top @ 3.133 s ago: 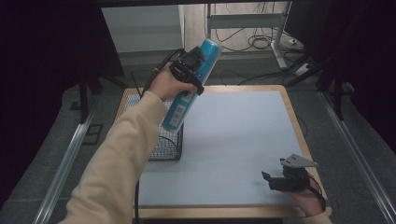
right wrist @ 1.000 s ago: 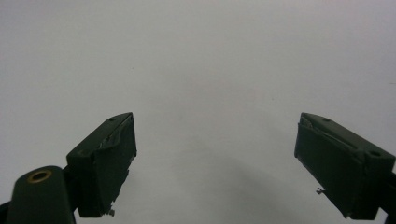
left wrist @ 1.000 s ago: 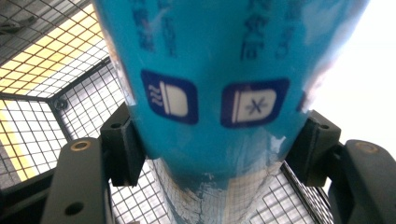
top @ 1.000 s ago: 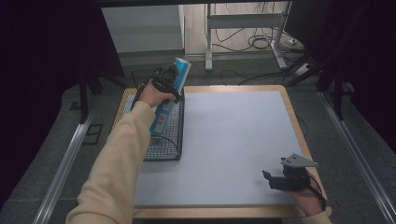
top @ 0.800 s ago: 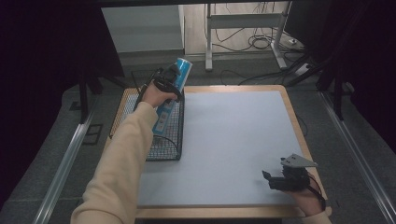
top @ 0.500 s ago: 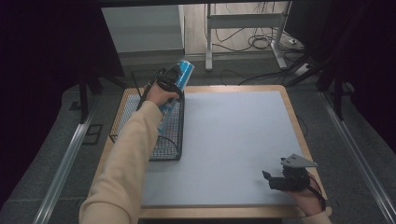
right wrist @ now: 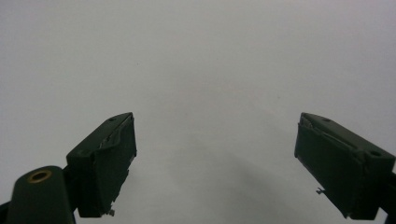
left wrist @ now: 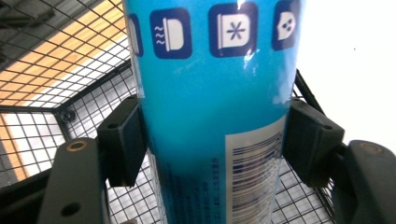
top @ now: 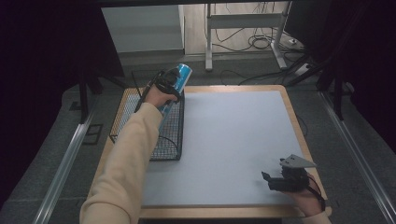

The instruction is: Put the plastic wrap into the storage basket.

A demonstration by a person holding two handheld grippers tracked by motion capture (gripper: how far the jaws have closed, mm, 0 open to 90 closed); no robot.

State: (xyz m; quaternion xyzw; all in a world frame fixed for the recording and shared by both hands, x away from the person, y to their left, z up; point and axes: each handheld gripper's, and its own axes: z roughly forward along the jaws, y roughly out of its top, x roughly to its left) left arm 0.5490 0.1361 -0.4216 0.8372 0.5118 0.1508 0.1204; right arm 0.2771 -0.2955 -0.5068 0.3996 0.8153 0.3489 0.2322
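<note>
Blue canister [top: 179, 78]: clamped between fingers [left wrist: 122, 140] of left gripper [top: 169, 82], tilted, lower end inside black wire basket [top: 140, 125] at counter's [top: 243, 135] left edge. Right gripper [top: 280, 179]: resting on white surface near right front corner, fingers [right wrist: 102, 163] spread apart, holding nothing.

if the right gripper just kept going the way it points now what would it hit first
Probably nothing soon. The right gripper sits open and points left across the bare white table top; its own view shows just that surface ahead. Depth is unclear, but the wire basket lies far off to the left.
</note>
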